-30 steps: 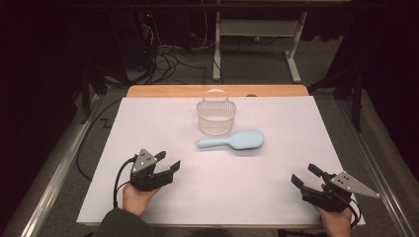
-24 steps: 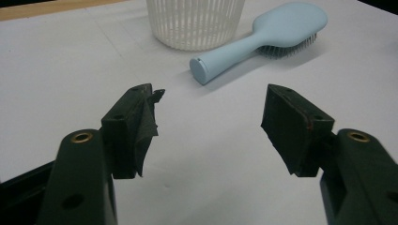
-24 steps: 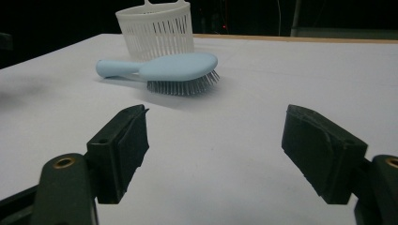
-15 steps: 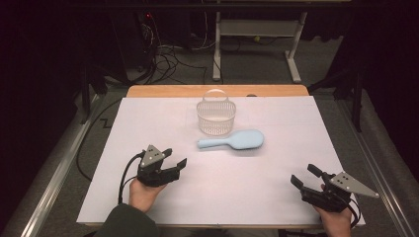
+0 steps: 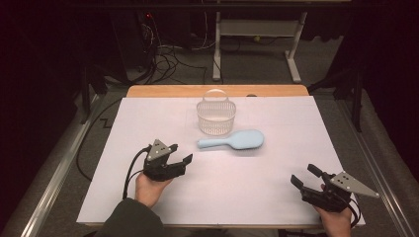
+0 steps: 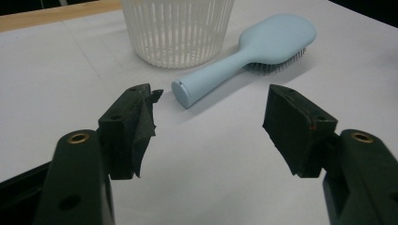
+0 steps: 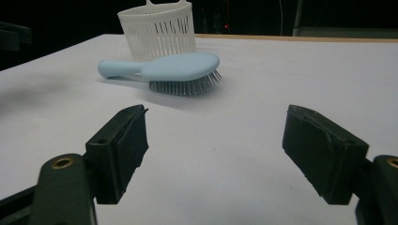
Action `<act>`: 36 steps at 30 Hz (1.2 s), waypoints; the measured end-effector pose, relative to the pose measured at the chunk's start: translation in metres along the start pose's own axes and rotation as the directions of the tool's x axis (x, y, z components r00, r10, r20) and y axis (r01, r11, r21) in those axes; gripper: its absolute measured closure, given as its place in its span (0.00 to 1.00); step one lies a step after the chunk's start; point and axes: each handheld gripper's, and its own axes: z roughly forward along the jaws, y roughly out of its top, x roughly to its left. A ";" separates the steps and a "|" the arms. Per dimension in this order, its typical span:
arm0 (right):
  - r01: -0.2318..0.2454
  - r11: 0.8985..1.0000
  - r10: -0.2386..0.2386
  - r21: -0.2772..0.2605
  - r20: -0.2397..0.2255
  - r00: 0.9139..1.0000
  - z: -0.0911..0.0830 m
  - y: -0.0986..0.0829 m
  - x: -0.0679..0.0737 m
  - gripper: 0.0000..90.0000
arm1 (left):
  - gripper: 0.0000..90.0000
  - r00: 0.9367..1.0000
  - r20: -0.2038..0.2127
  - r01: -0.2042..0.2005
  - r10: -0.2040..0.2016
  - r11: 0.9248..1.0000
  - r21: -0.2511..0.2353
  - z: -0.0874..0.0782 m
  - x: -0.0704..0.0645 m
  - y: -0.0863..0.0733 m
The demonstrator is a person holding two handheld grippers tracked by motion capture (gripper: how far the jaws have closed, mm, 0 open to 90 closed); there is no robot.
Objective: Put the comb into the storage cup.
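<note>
we see a light blue hairbrush [image 5: 232,140] lying bristles down near the middle of the white table cover [image 5: 276,123], handle pointing left. just beyond it, close to its handle, stands a white slatted basket [image 5: 216,116], upright. the left gripper [image 5: 180,159] sits near-left, jaws spread, nothing between them; in the left gripper view the handle end lies just ahead of the gap. the right gripper [image 5: 305,175] rests at the near-right corner, well apart from the brush, jaws spread wide and empty.
</note>
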 end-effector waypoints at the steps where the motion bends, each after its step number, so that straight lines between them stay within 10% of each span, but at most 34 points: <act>1: -0.002 1.000 0.002 0.000 0.000 1.000 0.000 0.000 0.000 0.26 | 0.38 1.000 0.002 0.001 -0.001 1.000 -0.002 0.002 -0.001 0.001; 36: -0.001 1.000 0.001 0.005 -0.002 1.000 0.000 0.000 0.000 0.26 | 0.35 0.999 0.032 -0.024 0.024 1.000 0.008 0.036 -0.015 0.026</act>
